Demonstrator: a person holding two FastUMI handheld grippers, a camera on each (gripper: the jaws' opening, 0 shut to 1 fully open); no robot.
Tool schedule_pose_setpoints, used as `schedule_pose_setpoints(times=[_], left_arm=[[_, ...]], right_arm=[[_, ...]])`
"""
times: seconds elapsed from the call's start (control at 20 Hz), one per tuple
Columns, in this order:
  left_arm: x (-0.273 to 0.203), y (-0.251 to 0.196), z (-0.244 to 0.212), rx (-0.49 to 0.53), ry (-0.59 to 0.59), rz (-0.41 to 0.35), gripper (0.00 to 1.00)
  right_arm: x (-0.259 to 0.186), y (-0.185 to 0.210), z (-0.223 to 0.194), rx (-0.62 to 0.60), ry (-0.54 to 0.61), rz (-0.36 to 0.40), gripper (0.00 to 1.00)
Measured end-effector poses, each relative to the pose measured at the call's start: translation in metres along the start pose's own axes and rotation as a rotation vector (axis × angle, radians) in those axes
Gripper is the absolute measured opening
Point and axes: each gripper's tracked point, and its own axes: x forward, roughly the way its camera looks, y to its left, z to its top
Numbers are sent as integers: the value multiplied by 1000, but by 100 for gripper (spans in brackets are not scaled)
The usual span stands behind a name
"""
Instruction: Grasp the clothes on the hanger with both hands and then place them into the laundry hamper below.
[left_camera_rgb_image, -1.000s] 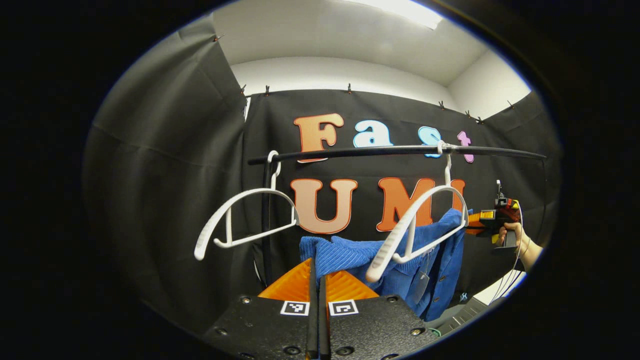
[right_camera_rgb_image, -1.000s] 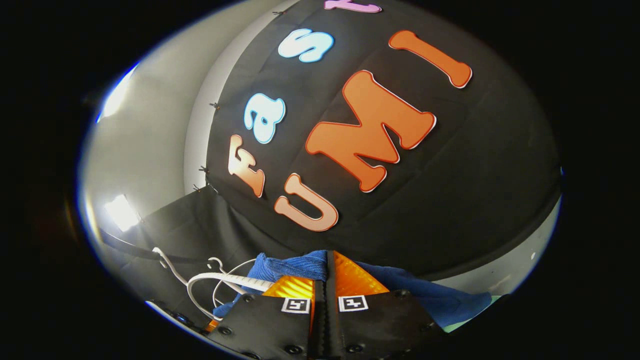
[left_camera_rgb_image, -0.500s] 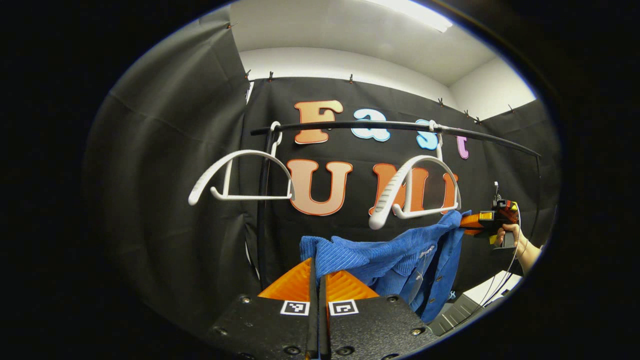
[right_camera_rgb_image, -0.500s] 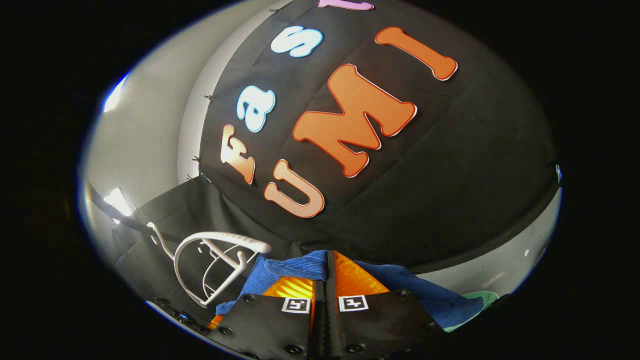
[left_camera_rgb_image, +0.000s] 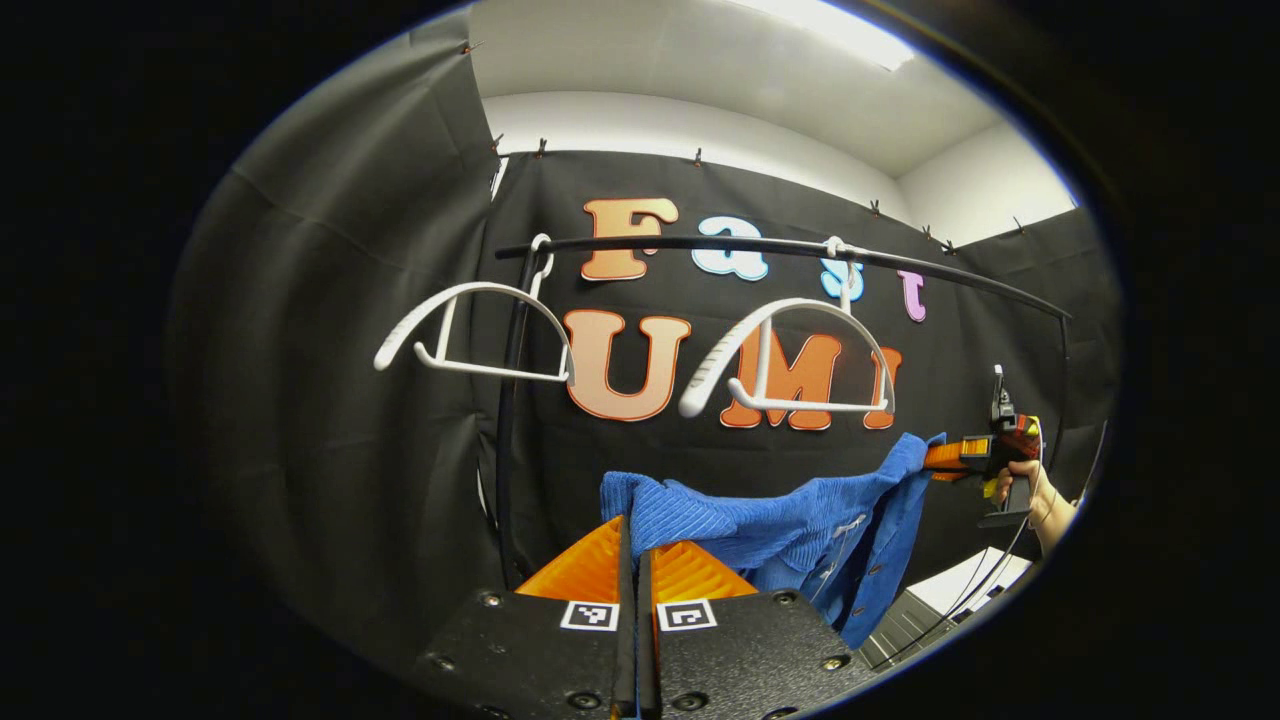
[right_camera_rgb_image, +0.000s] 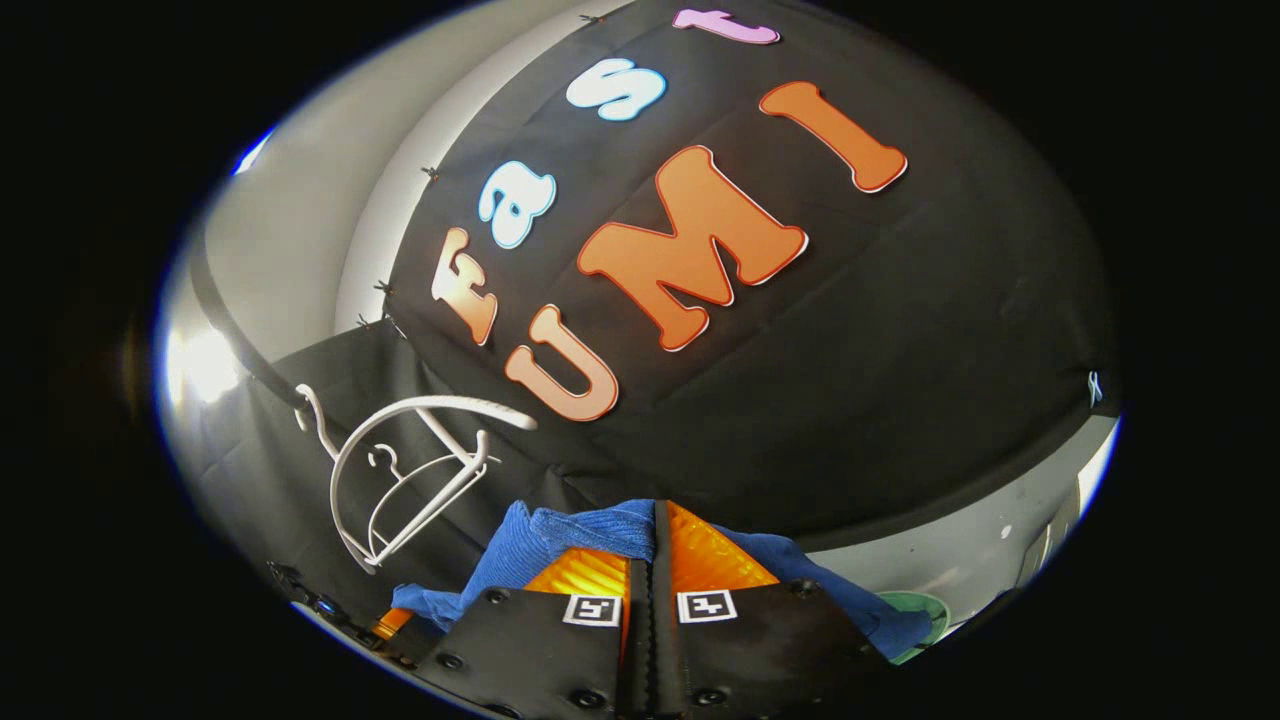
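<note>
My left gripper (left_camera_rgb_image: 632, 560) is nearest in the left gripper view: its fingers are pressed together on one end of the blue garment (left_camera_rgb_image: 760, 520), with ribbed cloth bunched over their tips. In the right gripper view my right gripper (right_camera_rgb_image: 650, 545) is likewise clamped, with blue cloth spilling to both sides of its fingers. Farther off in the left gripper view, the right gripper (left_camera_rgb_image: 945, 457) shows again, pinching the garment's far end, with the hand (left_camera_rgb_image: 1025, 490) behind it holding the grip roughly level.

The garment hangs slack between the two grippers, below the hangers and apart from them. I judge the lift-off step done and the transfer in hand: the cloth is free of the near hanger (left_camera_rgb_image: 790, 360), which hangs bare on the rail (left_camera_rgb_image: 700, 243) beside a second bare hanger (left_camera_rgb_image: 470, 330).

The next move, in my judgement, calls for lowering both grippers together, keeping both pinches firm until the garment is over the laundry hamper, then releasing. I cannot identify the hamper with certainty; a green rim (right_camera_rgb_image: 925, 610) at the lower right of the right gripper view may be it. The risk is the drooping middle snagging on the way down.

The left gripper points forward and slightly upward at the rail; the right is tilted well upward toward the booth's wall.
</note>
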Motion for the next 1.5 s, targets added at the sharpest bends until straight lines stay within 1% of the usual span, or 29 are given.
schedule_pose_setpoints(times=[0.1, 0.3, 0.5, 0.65, 0.8, 0.95, 1.05, 1.2, 1.35, 1.5], left_arm=[[-1, -12, -6, -5, 6, -7, 1], [0, -48, -18, 13, 22, -50, 1], [3, -79, -27, 28, 36, -83, 1], [3, -100, -34, 46, 48, -101, 1], [4, -127, -48, 27, 69, -130, 1], [11, -152, -73, 45, 102, -149, 1], [14, -171, -90, 49, 127, -165, 1], [25, -196, -120, 25, 173, -205, 2], [33, -218, -150, 7, 218, -229, 1], [44, -226, -182, -30, 267, -246, 1]], right_arm=[[-11, -9, -7, -15, -3, -24, 7], [-34, -20, -32, -72, 24, -74, 7], [-57, -24, -44, -122, 15, -93, 7], [-63, -26, -60, -157, 26, -110, 7], [-68, -29, -81, -208, 39, -128, 7], [-68, -33, -110, -224, 61, -128, 7], [-68, -42, -130, -255, 79, -147, 7], [-65, -58, -153, -298, 102, -176, 7], [-65, -78, -174, -289, 110, -195, 7], [-69, -105, -194, -281, 119, -224, 7]])
